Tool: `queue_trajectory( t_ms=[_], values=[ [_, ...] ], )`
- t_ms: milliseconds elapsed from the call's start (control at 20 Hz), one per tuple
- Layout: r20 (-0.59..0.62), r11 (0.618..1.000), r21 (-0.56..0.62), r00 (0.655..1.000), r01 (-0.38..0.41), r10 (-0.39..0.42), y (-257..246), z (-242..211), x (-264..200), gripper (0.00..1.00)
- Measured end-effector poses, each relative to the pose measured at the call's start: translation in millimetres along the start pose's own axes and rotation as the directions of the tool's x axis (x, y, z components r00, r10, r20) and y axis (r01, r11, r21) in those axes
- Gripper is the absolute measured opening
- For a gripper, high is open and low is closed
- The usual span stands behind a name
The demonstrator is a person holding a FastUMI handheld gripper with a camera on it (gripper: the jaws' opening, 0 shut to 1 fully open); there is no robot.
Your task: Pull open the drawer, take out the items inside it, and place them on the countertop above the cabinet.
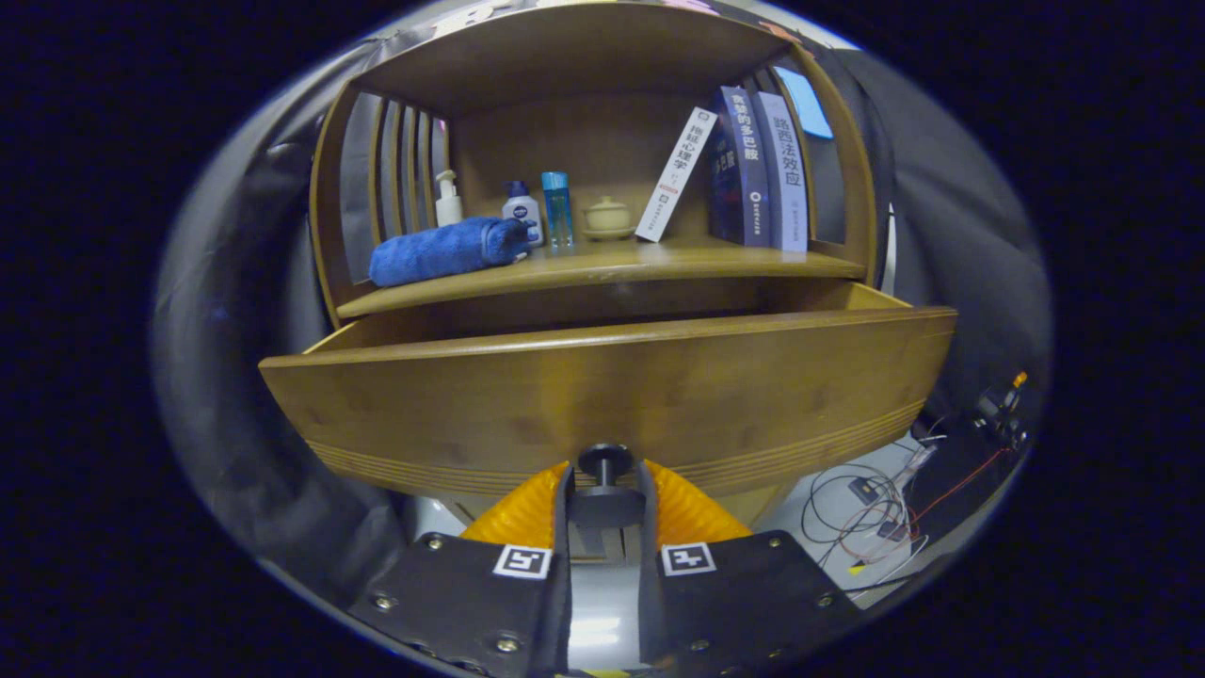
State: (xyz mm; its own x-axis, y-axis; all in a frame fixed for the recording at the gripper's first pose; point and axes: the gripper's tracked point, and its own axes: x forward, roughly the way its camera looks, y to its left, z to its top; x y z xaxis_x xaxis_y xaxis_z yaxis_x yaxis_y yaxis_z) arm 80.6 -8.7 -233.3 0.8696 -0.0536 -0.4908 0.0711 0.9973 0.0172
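clamped narrow on the drawer knob (605, 463), gripper (605, 480) straight ahead at twelve o'clock. drawer (602, 395) stood pulled out beneath the countertop (602, 268); contents hidden behind its front, up and beyond.

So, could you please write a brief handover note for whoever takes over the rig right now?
Tongs: shut on the dark round drawer knob, one finger on each side.
Wooden drawer: already pulled out from the wooden cabinet, front panel just ahead of the fingers. Its contents are hidden behind the front panel.
Countertop above the drawer: carries a rolled blue towel, bottles, a small lidded pot and books.
Done: drawer opened.
Left: release the knob, lift out whatever is inside, set it on the countertop.
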Motion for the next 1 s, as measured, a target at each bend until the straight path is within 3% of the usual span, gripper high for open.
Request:
queue_trajectory(
  t_ms=[400,650,750,900,1000],
  values=[
    [-0.039,0.998,0.003,0.997,0.065,-0.065,-4,-30,-44,0.28],
    [-0.046,0.999,0.001,0.998,0.036,-0.036,1,-36,-52,0.28],
    [-0.065,1.000,-0.016,0.998,-0.013,0.012,8,-41,-60,0.42],
    [-0.007,1.000,-0.012,1.000,-0.025,0.025,8,-18,-84,0.60],
    [0.086,0.999,-0.017,0.995,-0.041,0.042,14,18,-93,0.59]
  ],
)
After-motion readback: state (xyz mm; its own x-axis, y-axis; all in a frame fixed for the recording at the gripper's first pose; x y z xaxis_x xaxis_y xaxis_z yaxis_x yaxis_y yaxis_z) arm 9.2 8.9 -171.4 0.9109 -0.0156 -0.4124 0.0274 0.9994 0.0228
